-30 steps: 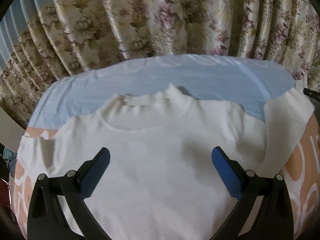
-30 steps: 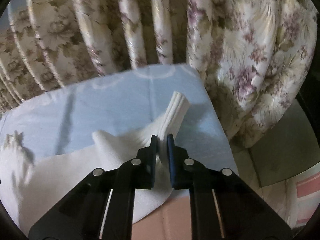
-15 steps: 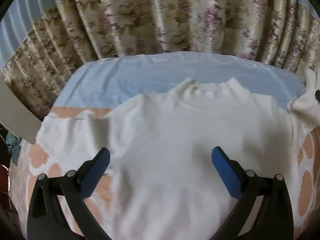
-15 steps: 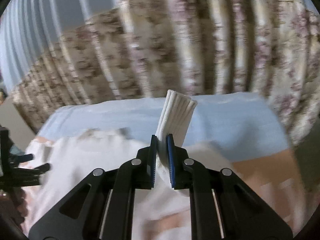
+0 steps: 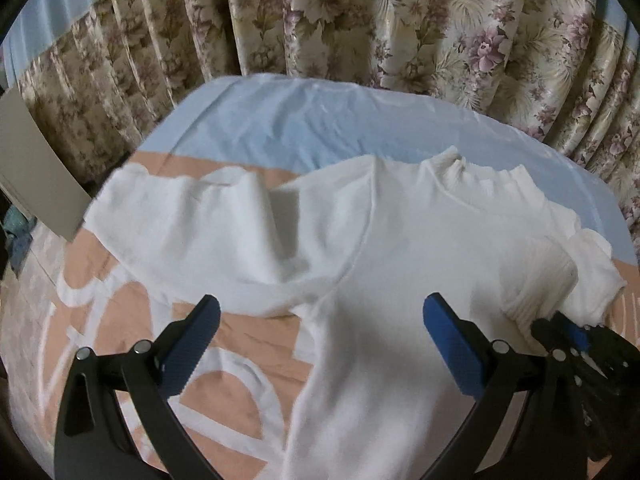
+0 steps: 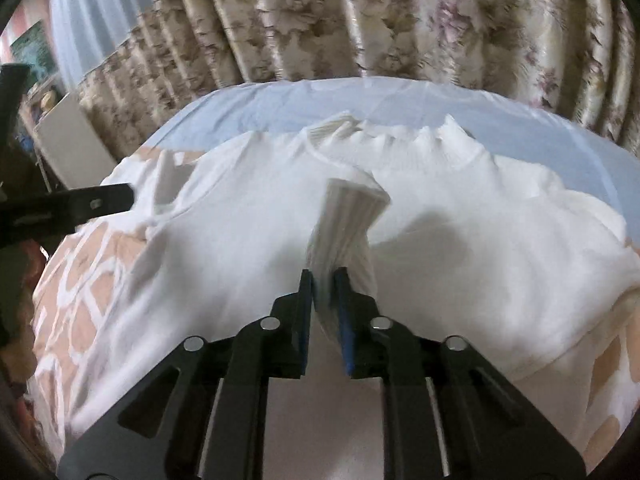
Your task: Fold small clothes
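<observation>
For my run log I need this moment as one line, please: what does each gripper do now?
step: fold sleeve | right gripper: shut on ribbed cuff, over white sweater | left gripper: open, holds nothing | other sleeve: spread

Soft matt knit sweater [image 5: 400,280]; glossy floral curtain [image 5: 360,20] cloth.

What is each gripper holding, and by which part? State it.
The right gripper is shut on the white sweater, pinching the ribbed cuff of its sleeve, folded over the body. The left gripper is open above the sweater, holding nothing.
</observation>
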Available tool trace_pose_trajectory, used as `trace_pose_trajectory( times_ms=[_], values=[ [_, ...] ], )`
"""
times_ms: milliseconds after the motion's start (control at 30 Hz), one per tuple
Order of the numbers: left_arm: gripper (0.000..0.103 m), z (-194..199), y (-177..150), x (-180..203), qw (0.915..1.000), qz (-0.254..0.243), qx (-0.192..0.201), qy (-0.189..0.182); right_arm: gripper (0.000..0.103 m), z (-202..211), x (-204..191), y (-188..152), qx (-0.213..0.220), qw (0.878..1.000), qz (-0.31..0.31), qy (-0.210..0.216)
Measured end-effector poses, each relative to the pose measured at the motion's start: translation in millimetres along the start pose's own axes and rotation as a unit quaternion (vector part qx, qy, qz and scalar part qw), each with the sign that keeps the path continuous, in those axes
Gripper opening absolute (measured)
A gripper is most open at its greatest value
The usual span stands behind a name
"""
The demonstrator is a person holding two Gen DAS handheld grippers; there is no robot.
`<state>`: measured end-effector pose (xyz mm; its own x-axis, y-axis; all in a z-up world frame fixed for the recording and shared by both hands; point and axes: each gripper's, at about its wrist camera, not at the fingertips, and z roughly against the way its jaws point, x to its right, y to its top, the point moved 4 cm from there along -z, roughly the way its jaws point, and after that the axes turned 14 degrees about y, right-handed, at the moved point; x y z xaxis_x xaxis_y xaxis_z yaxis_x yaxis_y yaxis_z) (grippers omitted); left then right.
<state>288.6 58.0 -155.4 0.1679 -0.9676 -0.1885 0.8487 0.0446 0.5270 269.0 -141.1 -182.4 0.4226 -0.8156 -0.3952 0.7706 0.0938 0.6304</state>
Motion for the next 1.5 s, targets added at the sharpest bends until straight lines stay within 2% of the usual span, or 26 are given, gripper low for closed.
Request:
trace_pose_trajectory(
  times_ms=[100,200,367,567,667,800,1000,1067,1100,1133,1200,1267,1300,1367,1433,1500],
  values=[
    [0.101,-3,-3,13,0.9994,0.006,-0.014,-0.03,0.033,23,-3,3,0.01,1.0,0.014,-0.005],
    [0.101,-2,-3,33,0.999,-0.009,-0.013,-0.042,0.033,48,12,5,0.022,1.0,0.008,-0.017],
    [0.101,4,-7,72,0.9969,-0.043,-0.013,-0.065,0.033,64,53,4,0.028,0.998,-0.017,-0.044],
    [0.101,14,-11,128,0.9916,-0.082,-0.019,-0.098,0.033,82,71,1,0.045,0.996,-0.018,-0.073],
    [0.101,18,-1,162,0.9901,-0.111,0.0,-0.086,0.033,90,90,0,0.05,0.993,-0.028,-0.099],
    [0.101,12,9,212,0.9827,-0.167,-0.005,-0.08,0.033,106,119,-8,0.06,0.989,-0.058,-0.122],
    [0.101,1,-1,244,0.9734,-0.214,-0.014,-0.081,0.033,120,153,-10,0.06,0.985,-0.091,-0.135],
    [0.095,-6,-2,246,0.9737,-0.215,-0.02,-0.073,0.033,119,162,-7,0.053,0.984,-0.101,-0.135],
    [0.08,-12,-3,246,0.9738,-0.211,-0.033,-0.077,0.033,116,168,-4,0.046,0.984,-0.104,-0.135],
    [0.074,-17,-4,244,0.974,-0.207,-0.046,-0.081,0.033,114,171,-2,0.039,0.984,-0.104,-0.137],
    [0.071,-22,-3,239,0.9752,-0.188,-0.06,-0.101,0.036,108,178,3,0.029,0.985,-0.099,-0.14],
    [0.063,-23,-1,233,0.9755,-0.181,-0.06,-0.11,0.036,98,187,4,0.002,0.985,-0.105,-0.137],
    [0.056,-24,1,230,0.977,-0.175,-0.058,-0.107,0.036,96,189,3,-0.009,0.984,-0.109,-0.138],
    [0.043,-27,5,224,0.9785,-0.16,-0.06,-0.115,0.026,91,192,0,-0.028,0.984,-0.118,-0.133],
    [0.028,-27,8,220,0.9779,-0.152,-0.063,-0.129,0.01,90,190,-4,-0.032,0.984,-0.113,-0.134],
    [0.022,-28,12,217,0.9768,-0.148,-0.061,-0.143,0.009,96,184,-4,-0.021,0.985,-0.112,-0.126]
  ],
)
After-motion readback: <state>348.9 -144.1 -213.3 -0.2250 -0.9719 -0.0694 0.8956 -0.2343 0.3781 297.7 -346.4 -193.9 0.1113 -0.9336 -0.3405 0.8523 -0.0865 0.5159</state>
